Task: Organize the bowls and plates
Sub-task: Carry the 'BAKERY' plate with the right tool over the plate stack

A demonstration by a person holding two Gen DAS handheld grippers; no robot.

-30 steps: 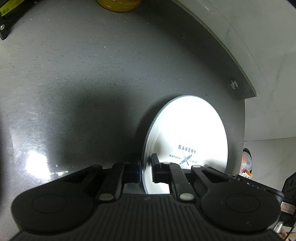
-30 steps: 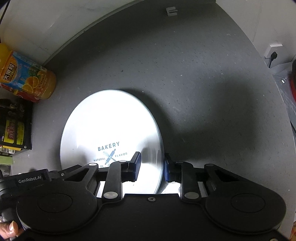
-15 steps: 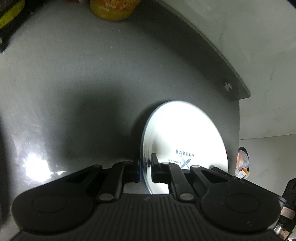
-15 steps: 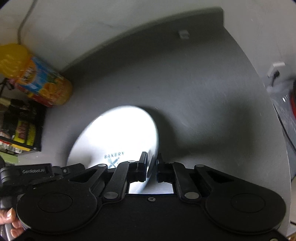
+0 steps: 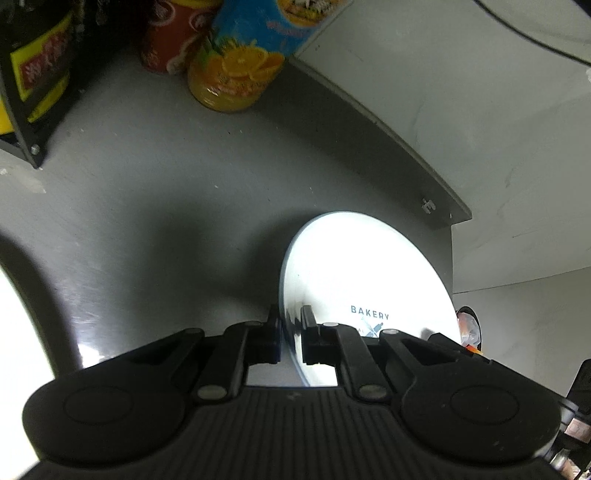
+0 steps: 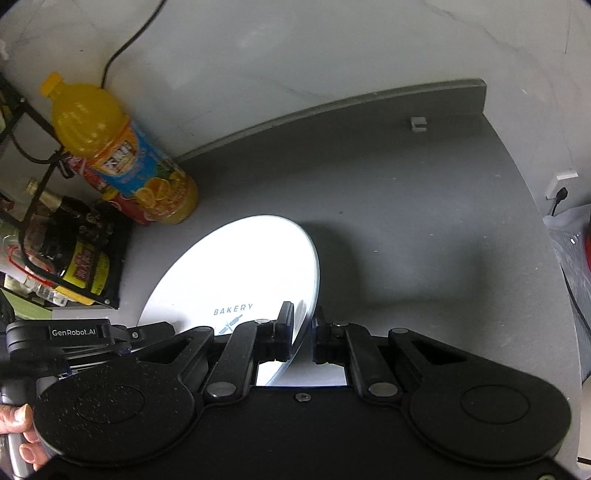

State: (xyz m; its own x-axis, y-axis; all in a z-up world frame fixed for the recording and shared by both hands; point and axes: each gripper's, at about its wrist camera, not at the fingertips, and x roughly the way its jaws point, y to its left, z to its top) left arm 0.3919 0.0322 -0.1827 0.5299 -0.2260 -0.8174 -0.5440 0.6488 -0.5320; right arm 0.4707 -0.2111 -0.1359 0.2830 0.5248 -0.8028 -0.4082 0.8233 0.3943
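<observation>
Plate Held Between Two Grippers Above Grey Counter

Plate [image 5: 364,280], white with BAKERY printed on it, was held off the grey counter [image 5: 155,206] by two tools at once. The left gripper [image 5: 291,334] had its fingers pressed onto the plate's left rim, one on each face. The right gripper [image 6: 303,334] straddled the opposite rim; its left finger lay against the plate's face, but a slit of counter showed between the edge and its right finger, so whether it truly pinched could not be told. The plate [image 6: 236,273] cast a shadow on the counter to its right.

Other things crowded the left of the counter: an orange juice bottle [image 6: 122,155] stood near the plate's far edge, with a red can [image 5: 170,40] just beside it and a black wire rack [image 6: 70,251] of bottles nearer the camera. A small grey clip [image 6: 418,124] sat near the counter's raised back edge, well apart from the plate. A black cable [image 6: 133,33] ran up the white wall behind the bottle
</observation>
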